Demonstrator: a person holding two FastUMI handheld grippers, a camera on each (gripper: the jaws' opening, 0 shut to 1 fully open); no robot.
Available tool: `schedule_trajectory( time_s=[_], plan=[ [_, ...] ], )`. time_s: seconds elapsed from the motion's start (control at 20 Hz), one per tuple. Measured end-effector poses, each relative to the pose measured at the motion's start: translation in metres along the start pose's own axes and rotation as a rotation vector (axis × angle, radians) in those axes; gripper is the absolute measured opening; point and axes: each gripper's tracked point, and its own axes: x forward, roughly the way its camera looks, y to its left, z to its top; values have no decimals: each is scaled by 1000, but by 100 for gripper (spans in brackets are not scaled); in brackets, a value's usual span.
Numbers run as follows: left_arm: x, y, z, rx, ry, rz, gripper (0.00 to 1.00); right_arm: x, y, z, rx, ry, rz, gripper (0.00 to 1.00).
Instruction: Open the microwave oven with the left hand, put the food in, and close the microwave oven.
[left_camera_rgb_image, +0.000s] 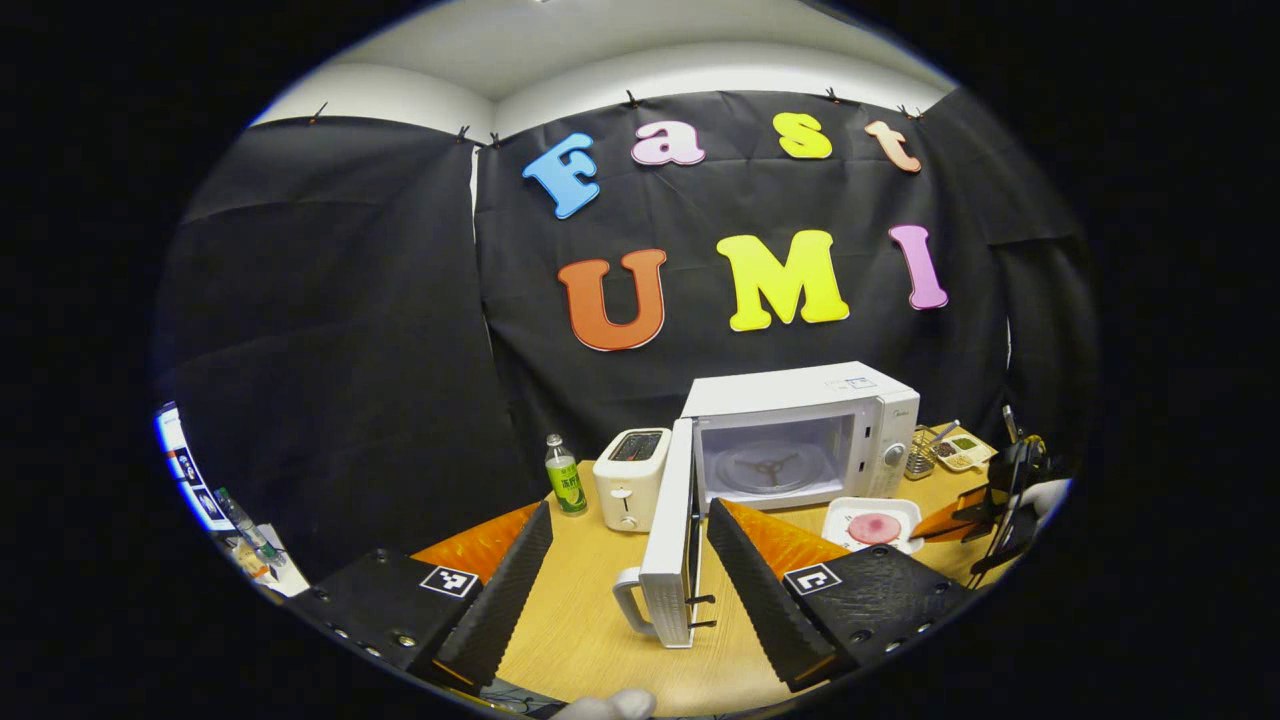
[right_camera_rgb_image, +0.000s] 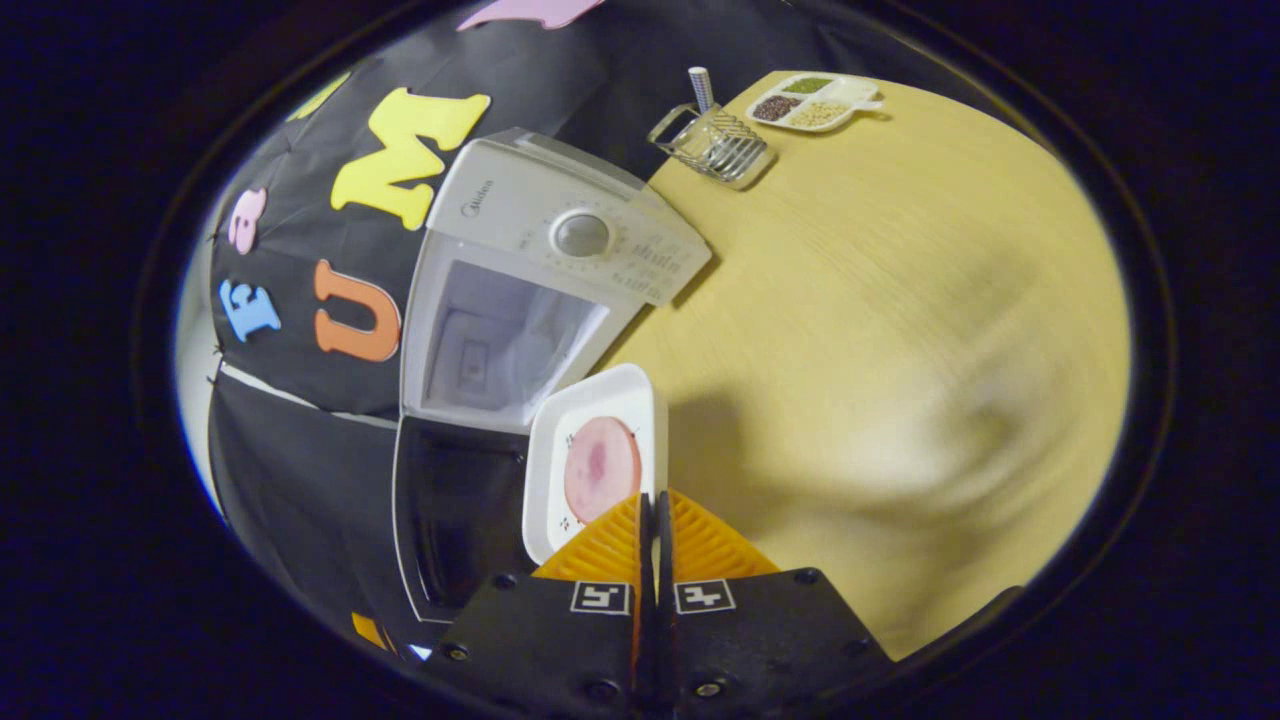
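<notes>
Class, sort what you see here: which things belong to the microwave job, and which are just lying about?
Job:
microwave, door open
white tray of food
right tool
left tool

Lying about:
toaster
green bottle
wire rack
divided dish

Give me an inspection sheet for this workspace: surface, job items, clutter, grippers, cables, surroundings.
Surface: wooden table, bare in front of the microwave's right side.
Job's things: microwave with door swung open, cavity empty; white tray with pink food in front of it.
Clutter: toaster, green bottle, wire rack, compartment dish.
Grippers: left gripper open, door edge between its fingers, not touching; right gripper shut on the tray's rim.
Cables: nothing seen.
Surroundings: black cloth wall, white ceiling above.
</notes>
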Motion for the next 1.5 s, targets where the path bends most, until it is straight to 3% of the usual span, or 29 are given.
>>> schedule_trajectory(
  time_s=[0.35, 0.6, 0.85, 1.2, 1.3, 1.35, 1.4, 1.5],
  plan=[
    [14, 18, -13, -15, 13, -30, 95, 107, 76, 15, 139, -314, 37, 3],
    [23, 23, -25, -3, 11, -44, 95, 172, 95, 13, 261, -397, -1, 4],
    [36, 35, -41, -16, 31, -30, 95, 213, 109, 50, 312, -512, -26, 4],
    [48, 55, -50, -4, 44, -6, 95, 232, 96, 75, 242, -618, -115, 5],
    [50, 62, -53, 8, 44, 7, 95, 230, 106, 81, 210, -644, -67, 12],
    [51, 65, -51, 11, 38, 14, 95, 229, 111, 83, 202, -648, -36, 23],
    [52, 66, -51, 11, 35, 20, 95, 229, 118, 85, 167, -655, -10, 28],
    [55, 67, -51, 12, 28, 17, 95, 217, 123, 84, 44, -658, -37, 54]
  ],
)
